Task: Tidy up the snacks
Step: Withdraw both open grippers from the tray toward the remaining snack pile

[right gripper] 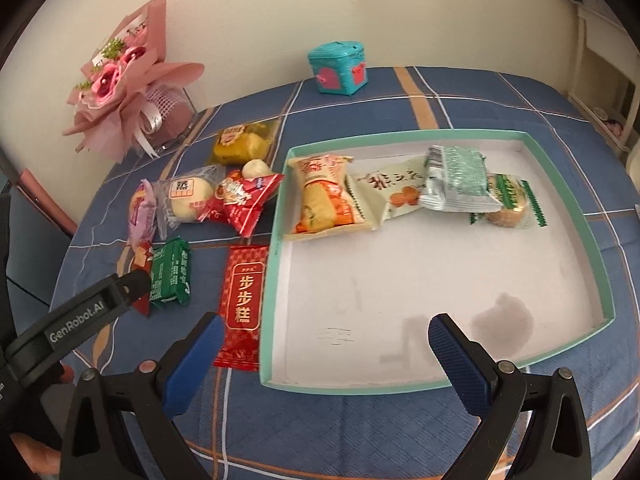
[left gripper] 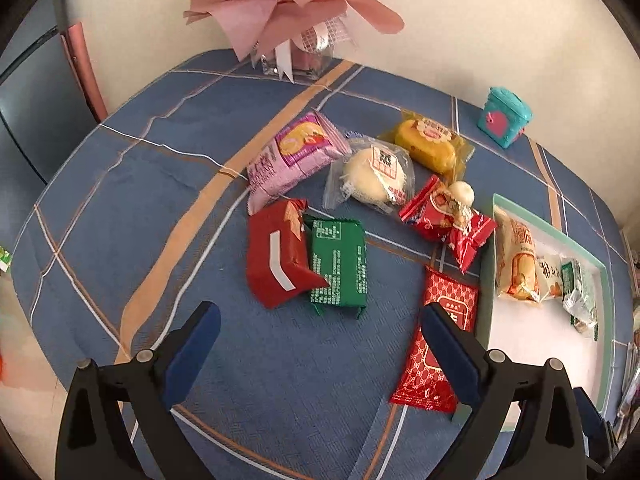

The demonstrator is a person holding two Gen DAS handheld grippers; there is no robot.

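left wrist view showed the left tongs (left gripper: 320, 344) spread apart, holding nothing, above the desk (left gripper: 120, 200), with a red pack (left gripper: 276, 256) and green pack (left gripper: 340, 266) touching just ahead and a long red bar (left gripper: 442, 344) under the right finger. right wrist view showed the right tongs (right gripper: 326, 350) also apart and empty over the tray (right gripper: 592, 240), where four snacks lay along the far side, among them an orange pack (right gripper: 324, 200). other snacks lay on the desk left of the tray, near a bouquet (right gripper: 124, 80) and teal box (right gripper: 338, 68).
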